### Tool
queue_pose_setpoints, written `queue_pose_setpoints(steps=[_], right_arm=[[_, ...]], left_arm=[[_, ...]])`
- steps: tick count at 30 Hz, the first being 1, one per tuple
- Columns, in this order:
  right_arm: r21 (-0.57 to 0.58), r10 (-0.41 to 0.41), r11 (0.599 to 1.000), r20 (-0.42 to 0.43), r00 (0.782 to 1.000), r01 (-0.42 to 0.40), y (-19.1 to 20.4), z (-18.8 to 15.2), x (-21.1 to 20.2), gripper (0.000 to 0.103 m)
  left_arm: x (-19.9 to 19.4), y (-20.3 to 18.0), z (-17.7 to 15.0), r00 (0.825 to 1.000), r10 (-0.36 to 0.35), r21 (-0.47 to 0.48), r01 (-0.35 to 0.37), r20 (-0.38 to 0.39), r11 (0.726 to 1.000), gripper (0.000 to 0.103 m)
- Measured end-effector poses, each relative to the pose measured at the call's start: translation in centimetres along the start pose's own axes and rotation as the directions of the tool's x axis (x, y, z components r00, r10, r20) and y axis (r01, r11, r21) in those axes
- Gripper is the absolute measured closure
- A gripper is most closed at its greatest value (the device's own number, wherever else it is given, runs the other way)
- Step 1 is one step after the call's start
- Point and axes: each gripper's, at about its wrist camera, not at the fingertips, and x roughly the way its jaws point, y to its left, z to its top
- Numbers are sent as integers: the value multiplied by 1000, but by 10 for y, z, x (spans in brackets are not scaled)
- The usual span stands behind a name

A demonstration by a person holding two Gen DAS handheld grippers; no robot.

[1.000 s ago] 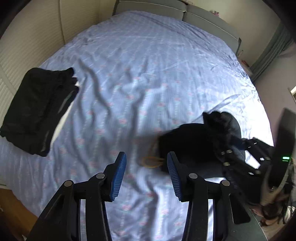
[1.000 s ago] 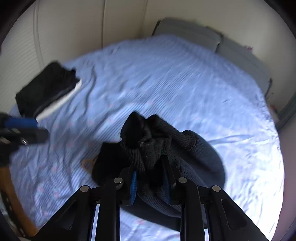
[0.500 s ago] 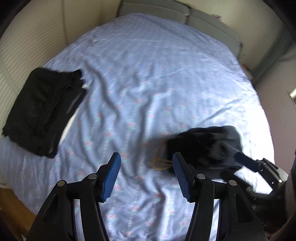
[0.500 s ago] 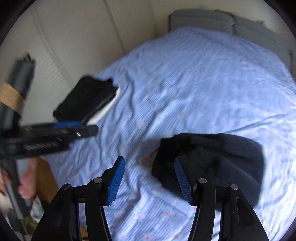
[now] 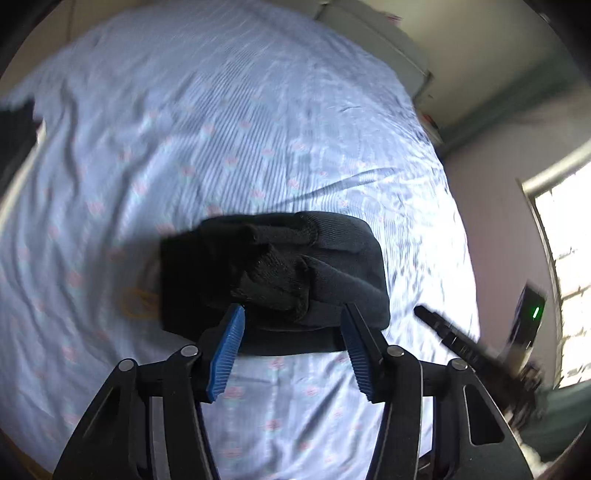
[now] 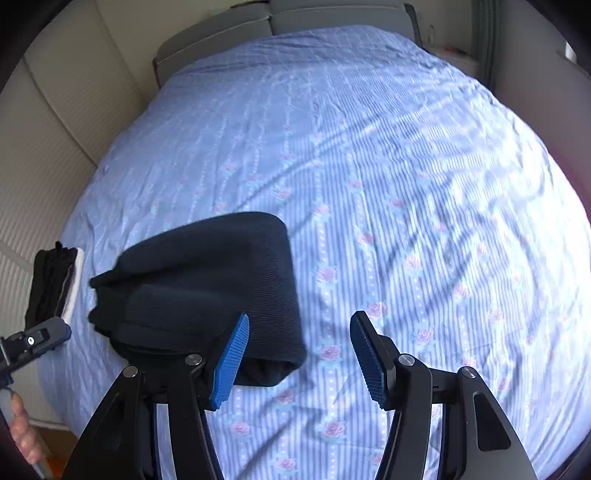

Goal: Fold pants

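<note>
A bunched pair of dark knit pants (image 5: 280,273) lies on the blue striped bedsheet (image 5: 221,129). My left gripper (image 5: 291,347) is open, its blue pads just in front of the pants' near edge, holding nothing. In the right wrist view the pants (image 6: 207,284) lie left of centre. My right gripper (image 6: 299,358) is open and empty, its left pad over the pants' near right corner. The right gripper also shows blurred at the right of the left wrist view (image 5: 454,339).
A folded stack of black clothes with a white layer (image 6: 55,284) lies at the bed's left edge. A yellow rubber band (image 5: 138,302) lies on the sheet left of the pants. A grey headboard (image 6: 288,18) stands at the far end, a window (image 5: 565,266) at the right.
My right gripper let go of the pants, opened and drew back to the right. My left gripper swung right and came in close to the pants, which now lie dropped on the sheet.
</note>
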Motion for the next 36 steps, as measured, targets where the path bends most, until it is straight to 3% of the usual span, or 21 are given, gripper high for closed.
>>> queue_pose_setpoints(steps=[3, 8, 14, 16, 17, 19, 22, 26, 28, 30, 33, 36], right_arm=[[46, 28, 999, -30, 999, -27, -15, -1, 14, 45], [74, 108, 992, -82, 991, -102, -19, -7, 40, 46], [51, 168, 985, -105, 980, -164, -14, -7, 47, 52], [29, 182, 983, -117, 976, -180, -9, -6, 51, 58], [15, 188, 982, -123, 975, -187, -4, -6, 54, 65], [-3, 204, 979, -132, 970, -206, 4, -5, 56, 74], [-49, 202, 976, -134, 970, -210, 18, -6, 55, 74], [-106, 191, 972, -150, 970, -208, 33, -11, 58, 74], [-140, 156, 974, -146, 977, -177, 38, -12, 59, 74], [-141, 149, 975, -147, 978, -170, 39, -11, 61, 74], [-140, 142, 977, -151, 978, -163, 40, -9, 64, 74], [-153, 127, 977, -155, 980, -151, 44, -10, 65, 74]], left_arm=[[15, 3, 2, 1000, 0, -80, -1, -13, 997, 58], [34, 7, 7, 999, 42, -135, -44, -20, 990, 58], [50, 27, 13, 997, 69, -285, -75, -31, 955, 58], [51, 28, 14, 997, 79, -304, -81, -19, 949, 74], [51, 26, 14, 996, 82, -287, -85, -22, 954, 94], [39, 20, 11, 997, 73, -253, -68, 14, 965, 94], [14, 15, 5, 995, 82, -176, -70, 58, 982, 94], [15, 36, -1, 991, 127, -217, -117, 34, 969, 89], [20, 50, -4, 983, 183, -243, -177, 2, 954, 85], [18, 60, -7, 982, 188, -267, -184, -13, 946, 64], [15, 63, -11, 992, 129, -281, -122, 4, 952, 49], [22, 53, -8, 994, 106, -220, -101, 8, 970, 39]])
